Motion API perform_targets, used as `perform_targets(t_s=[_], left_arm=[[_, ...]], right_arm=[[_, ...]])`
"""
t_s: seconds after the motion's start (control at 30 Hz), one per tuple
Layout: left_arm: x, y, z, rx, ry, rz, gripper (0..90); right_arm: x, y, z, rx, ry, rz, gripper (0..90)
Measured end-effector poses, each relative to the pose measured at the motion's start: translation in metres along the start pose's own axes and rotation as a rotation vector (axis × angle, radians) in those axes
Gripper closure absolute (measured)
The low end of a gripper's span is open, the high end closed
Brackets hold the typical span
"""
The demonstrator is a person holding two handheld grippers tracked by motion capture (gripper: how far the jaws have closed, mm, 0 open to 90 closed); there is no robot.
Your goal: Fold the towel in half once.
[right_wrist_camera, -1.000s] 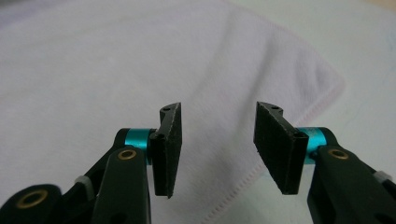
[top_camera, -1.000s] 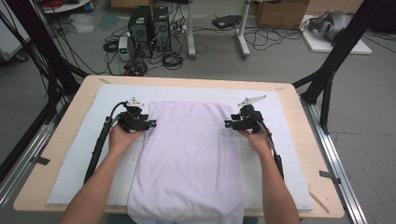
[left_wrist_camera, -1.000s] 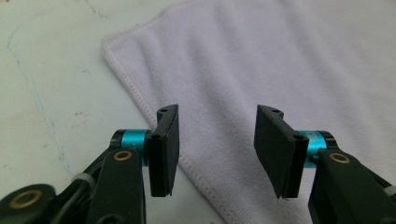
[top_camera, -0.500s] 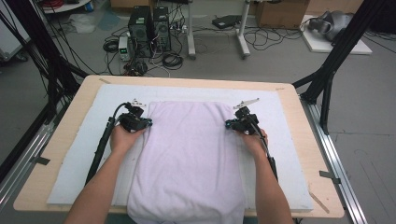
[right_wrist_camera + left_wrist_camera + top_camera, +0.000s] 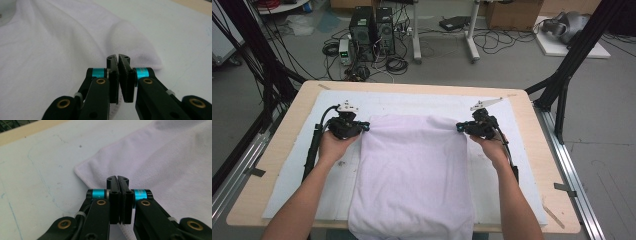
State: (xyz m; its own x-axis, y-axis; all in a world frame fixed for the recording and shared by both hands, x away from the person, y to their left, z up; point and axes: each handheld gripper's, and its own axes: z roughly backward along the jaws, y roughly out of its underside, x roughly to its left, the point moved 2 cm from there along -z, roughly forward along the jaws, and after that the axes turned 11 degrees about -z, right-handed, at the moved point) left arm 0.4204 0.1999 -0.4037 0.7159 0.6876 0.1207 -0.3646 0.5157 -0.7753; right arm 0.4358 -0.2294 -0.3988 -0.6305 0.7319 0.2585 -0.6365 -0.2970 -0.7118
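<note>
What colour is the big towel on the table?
The towel is plain pale lilac-white, no pattern; the high view shows it best.

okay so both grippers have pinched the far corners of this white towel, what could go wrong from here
1. Each grip looks thin: the left gripper and right gripper pinch the towel close to its edge, so a corner might slip out on lifting.
2. The towel's near end hangs over the table edge; pulling unevenly could drag it askew or off the white mat.
</note>
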Motion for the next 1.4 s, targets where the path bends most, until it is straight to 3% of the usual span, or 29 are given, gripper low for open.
perform_targets(t_s=[0.1,0.2,0.4,0.53,0.63,0.7,0.8,1.0,1.1,1.2,1.3,1.33,1.4], left_arm=[[-0.005,-0.002,0.015,-0.029,0.017,-0.018,88.0],[-0.015,-0.001,0.030,-0.052,0.031,-0.047,87.9],[-0.046,0.023,0.047,-0.034,0.071,-0.114,87.9],[-0.067,0.041,0.053,-0.009,0.098,-0.152,87.7],[-0.075,0.054,0.055,-0.003,0.125,-0.139,86.1],[-0.077,0.058,0.055,0.008,0.136,-0.140,72.3],[-0.074,0.054,0.057,-0.002,0.144,-0.116,55.6],[-0.055,0.037,0.044,-0.028,0.110,-0.065,52.1],[-0.045,0.035,0.025,0.008,0.087,-0.020,52.1],[-0.039,0.038,0.003,0.059,0.080,0.011,51.4],[-0.040,0.045,-0.010,0.140,0.082,-0.014,58.2],[-0.041,0.045,-0.010,0.130,0.065,-0.028,62.1],[-0.041,0.045,-0.010,0.120,0.085,-0.030,74.9]], right_arm=[[0.006,-0.002,0.015,-0.024,-0.014,0.033,86.7],[0.015,0.001,0.032,-0.038,-0.062,0.039,86.6],[0.039,0.036,0.050,0.029,-0.055,0.123,86.6],[0.048,0.062,0.051,0.059,-0.073,0.126,86.6],[0.051,0.082,0.046,0.091,-0.096,0.119,85.4],[0.051,0.090,0.043,0.117,-0.110,0.107,72.4],[0.047,0.086,0.046,0.088,-0.113,0.070,62.9],[0.035,0.064,0.038,0.032,-0.074,0.020,54.5],[0.027,0.057,0.023,0.033,-0.051,-0.013,51.7],[0.017,0.057,0.002,0.077,-0.004,-0.045,48.4],[0.015,0.062,-0.015,0.137,0.023,-0.050,52.5],[0.016,0.062,-0.017,0.132,0.039,-0.041,57.5],[0.019,0.061,-0.018,0.140,0.047,-0.009,69.5]])
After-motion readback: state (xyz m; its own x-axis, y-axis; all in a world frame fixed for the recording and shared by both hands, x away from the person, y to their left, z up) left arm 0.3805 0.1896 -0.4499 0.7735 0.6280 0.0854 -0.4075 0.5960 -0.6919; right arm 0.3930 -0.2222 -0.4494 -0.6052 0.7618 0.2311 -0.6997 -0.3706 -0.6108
